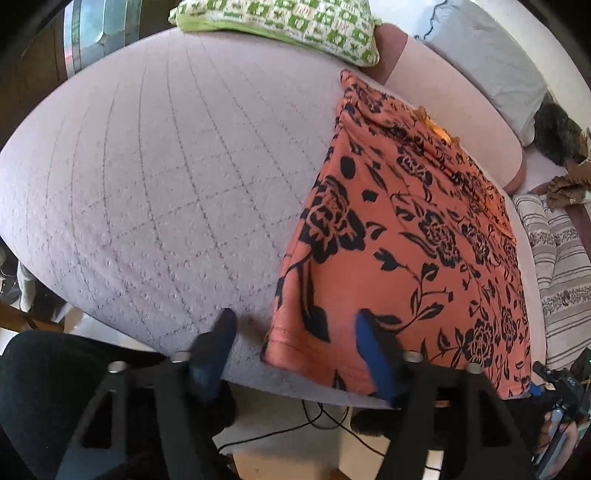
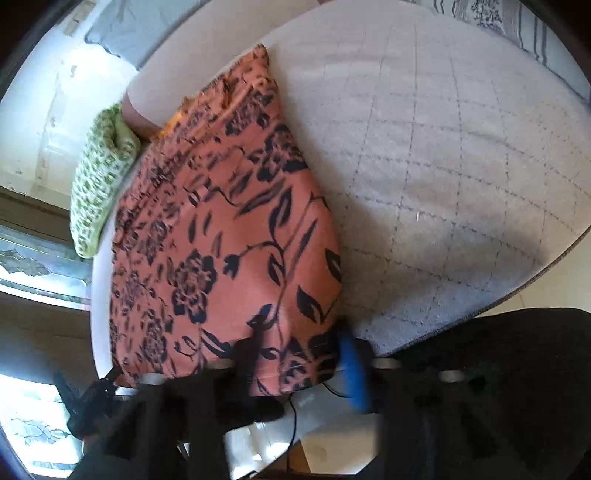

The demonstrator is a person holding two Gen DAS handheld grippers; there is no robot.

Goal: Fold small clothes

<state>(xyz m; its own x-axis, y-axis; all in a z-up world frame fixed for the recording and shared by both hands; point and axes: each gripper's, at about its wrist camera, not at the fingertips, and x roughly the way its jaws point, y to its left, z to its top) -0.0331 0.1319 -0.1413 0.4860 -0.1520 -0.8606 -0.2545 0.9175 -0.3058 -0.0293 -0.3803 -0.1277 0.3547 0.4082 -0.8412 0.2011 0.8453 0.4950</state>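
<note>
Lilac quilted bed cover (image 1: pixel 155 177), stitched in a faint grid; the landmark for every entry below.

Orange garment (image 1: pixel 406 236) with black floral print: spread flat on the cover, one side running close along the cover's edge, near hem lying at the cover's front rim. Appears already folded lengthwise, though that is a judgement. Far end slightly bunched.

Green-and-white patterned cushion (image 1: pixel 288 26): at the cover's far edge, apart from the garment.

Grey pillow (image 1: pixel 491 62) and striped bedding (image 1: pixel 561 258): beyond the cover's side edge, clear of the work.

Left gripper (image 1: pixel 295 332): poised at the cover's front rim, fingers spread wide, nothing between the pads; one finger (image 1: pixel 218 339) over bare cover, the other over the garment's near corner.

Right gripper (image 2: pixel 295 350): at the same front rim, over the garment's other near corner, fingers likewise wide apart and empty; cloth beneath, not pinched. View blurred.

Step in hand, judged: gripping the two near corners for a fold toward the far end.

Method notes: straddle each corner so all cloth layers sit between the pads; close both sides evenly; lift level, carry the hem straight over the cover to meet the far edge, corners matched; lay down flat to avoid dragging the bunched end further.
</note>
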